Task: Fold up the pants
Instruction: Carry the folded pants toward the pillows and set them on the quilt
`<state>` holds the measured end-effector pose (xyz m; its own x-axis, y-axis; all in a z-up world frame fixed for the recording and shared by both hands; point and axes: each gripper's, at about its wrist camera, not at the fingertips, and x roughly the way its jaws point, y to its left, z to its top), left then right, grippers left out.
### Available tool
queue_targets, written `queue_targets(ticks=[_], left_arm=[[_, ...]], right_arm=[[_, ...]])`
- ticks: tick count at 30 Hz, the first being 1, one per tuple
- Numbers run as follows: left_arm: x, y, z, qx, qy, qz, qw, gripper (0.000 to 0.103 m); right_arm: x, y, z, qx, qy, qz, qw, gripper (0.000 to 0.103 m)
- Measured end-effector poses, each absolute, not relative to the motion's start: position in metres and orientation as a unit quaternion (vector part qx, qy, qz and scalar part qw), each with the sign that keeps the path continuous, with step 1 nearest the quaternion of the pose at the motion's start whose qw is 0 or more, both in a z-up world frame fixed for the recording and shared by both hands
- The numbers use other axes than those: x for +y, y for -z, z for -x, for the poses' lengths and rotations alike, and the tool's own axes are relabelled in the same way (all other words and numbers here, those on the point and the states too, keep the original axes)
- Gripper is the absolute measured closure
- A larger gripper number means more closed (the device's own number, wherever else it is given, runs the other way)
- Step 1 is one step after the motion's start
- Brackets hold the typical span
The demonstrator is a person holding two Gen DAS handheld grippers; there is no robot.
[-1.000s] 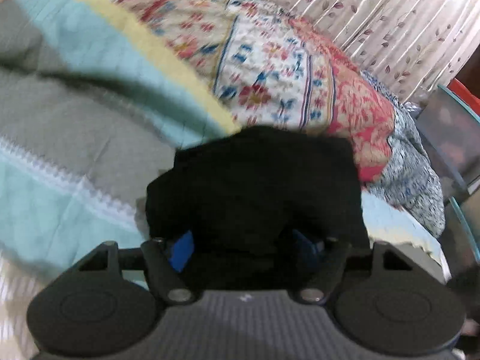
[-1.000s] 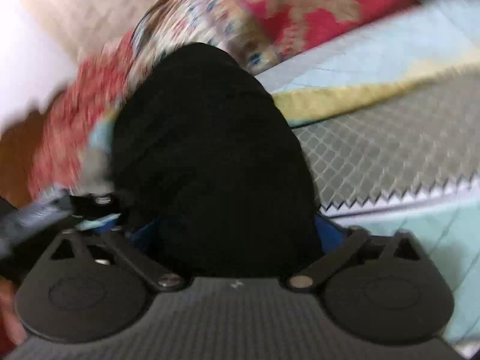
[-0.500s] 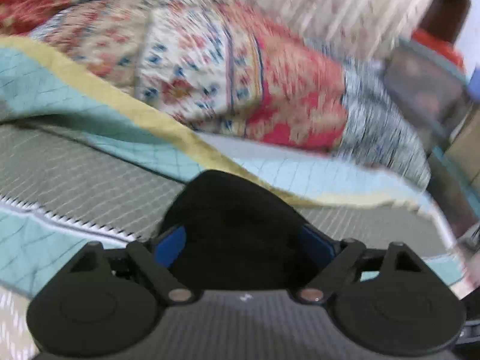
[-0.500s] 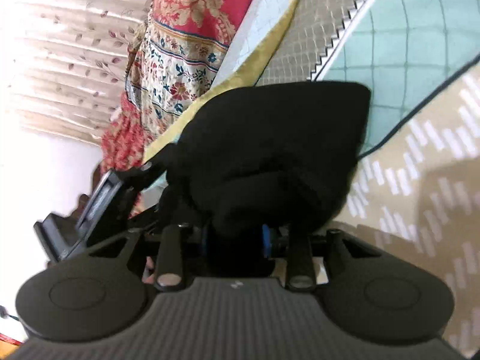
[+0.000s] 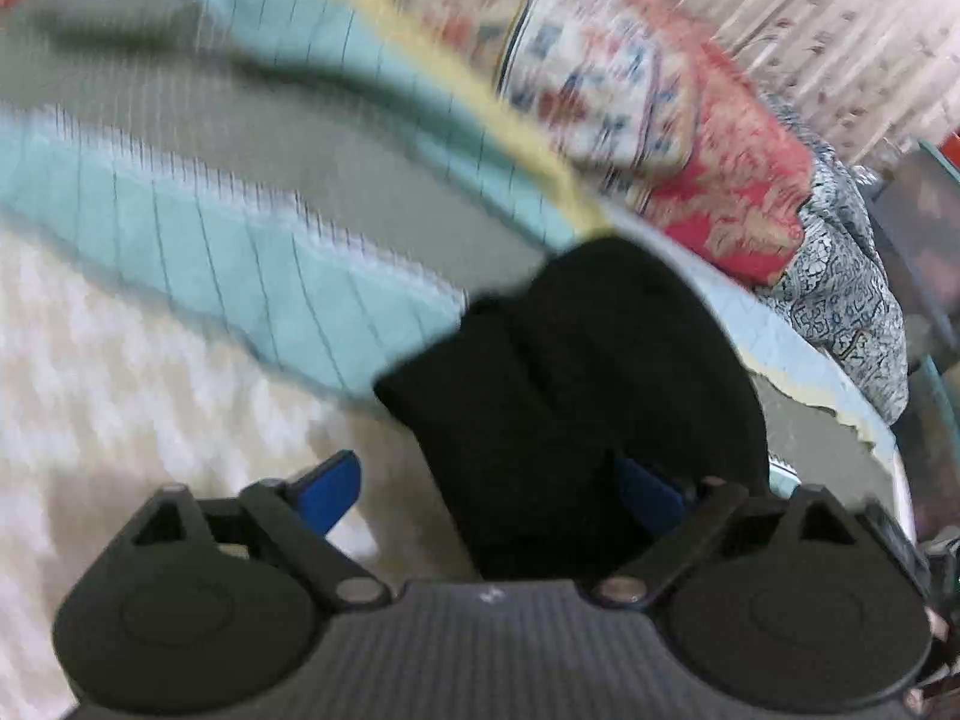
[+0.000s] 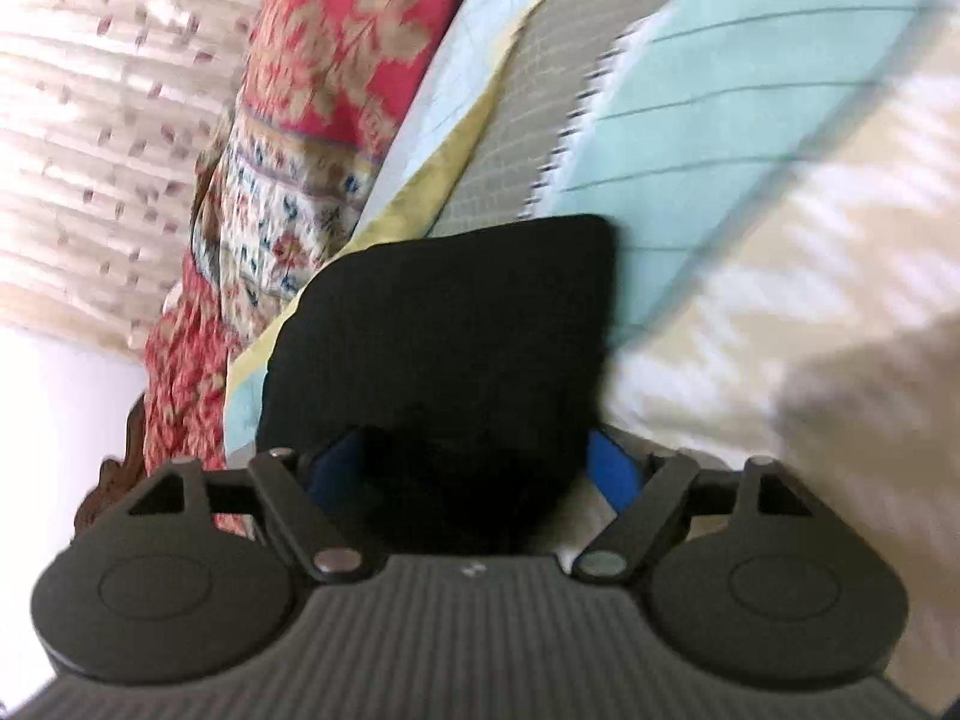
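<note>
Both grippers are letting go: the left gripper [image 5: 489,489] has spread off the folded black pants [image 5: 576,384], its left pad now bare, while the right gripper [image 6: 474,468], pinched half a second ago, reopens around the bundle lying on the bedspread's [image 5: 180,228] mid-bed stripes, so the fold looks finished.

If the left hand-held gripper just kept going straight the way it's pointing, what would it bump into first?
Most likely the black pants, already lying between the opening jaws of the left hand-held gripper; the striped bedspread lies beneath, though depth is blurry.
</note>
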<state>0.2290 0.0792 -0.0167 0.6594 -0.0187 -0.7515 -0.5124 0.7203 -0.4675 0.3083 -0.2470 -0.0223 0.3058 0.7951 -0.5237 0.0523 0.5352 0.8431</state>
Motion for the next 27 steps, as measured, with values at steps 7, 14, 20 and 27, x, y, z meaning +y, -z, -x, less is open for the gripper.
queue_targets(ticks=[7,14,20,27], left_arm=[[0.042,0.024,-0.245,0.399,-0.112,0.331,0.848,0.014],[0.010,0.020,-0.259,0.404,-0.073,0.287,0.865,0.007],[-0.001,-0.016,-0.205,0.377,-0.089,0.228,0.893,0.006],[-0.039,-0.044,-0.119,0.384,-0.148,0.143,0.900,0.004]], right_arm=[[-0.211,-0.046,-0.316,0.404,-0.387,-0.170,0.811,0.074],[-0.276,0.003,-0.325,0.443,-0.240,-0.272,0.820,0.042],[-0.305,-0.021,-0.245,0.426,-0.254,-0.303,0.814,0.040],[-0.269,-0.051,-0.162,0.430,-0.286,-0.179,0.838,0.040]])
